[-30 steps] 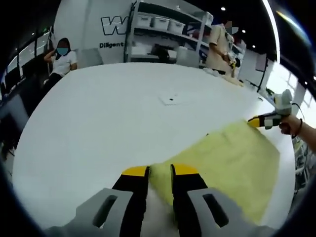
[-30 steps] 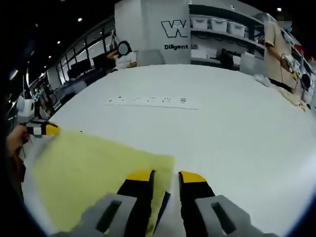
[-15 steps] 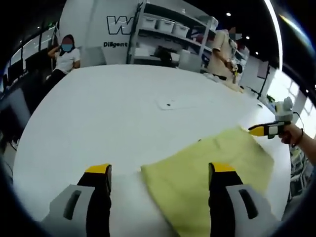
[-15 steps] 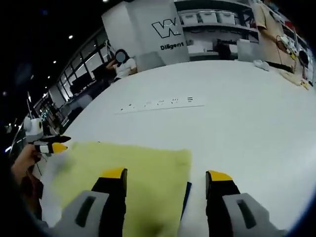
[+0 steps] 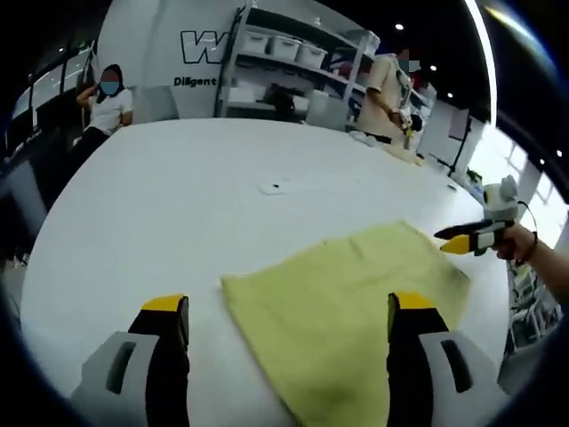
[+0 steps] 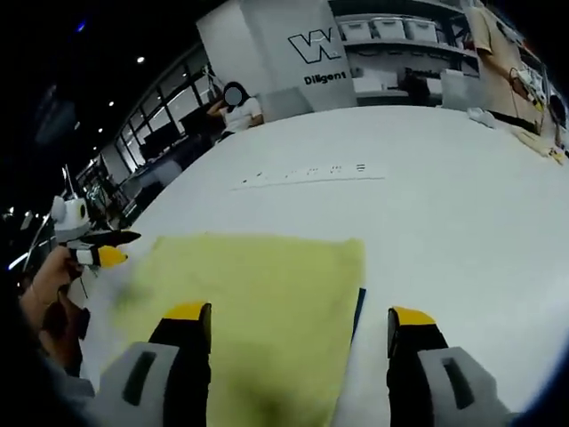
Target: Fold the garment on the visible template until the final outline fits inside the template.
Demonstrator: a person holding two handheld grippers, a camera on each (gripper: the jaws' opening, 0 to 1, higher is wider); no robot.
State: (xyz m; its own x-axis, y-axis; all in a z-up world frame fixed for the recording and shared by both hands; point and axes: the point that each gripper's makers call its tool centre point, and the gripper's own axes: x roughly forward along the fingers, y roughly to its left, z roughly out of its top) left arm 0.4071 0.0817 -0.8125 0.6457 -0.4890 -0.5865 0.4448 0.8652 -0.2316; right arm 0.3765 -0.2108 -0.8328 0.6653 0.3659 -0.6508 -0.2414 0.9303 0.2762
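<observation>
Both grippers hang spread wide, holding nothing: the left gripper (image 5: 283,311) and right gripper (image 6: 298,320) each hover above the yellow garment (image 5: 342,298), which lies flat on the white table (image 5: 178,187). A blue template (image 6: 358,307) edge peeks beside it.

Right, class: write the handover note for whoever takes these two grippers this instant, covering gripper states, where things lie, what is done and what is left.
Left gripper: open, holding nothing.
Right gripper: open, holding nothing.
The yellow garment lies flat on the white table, folded into a rectangle, free of both grippers.
A thin dark blue edge shows beside the garment's side; probably the template.
Left to do: check that the outline fits inside the template; fold again if not.
</observation>
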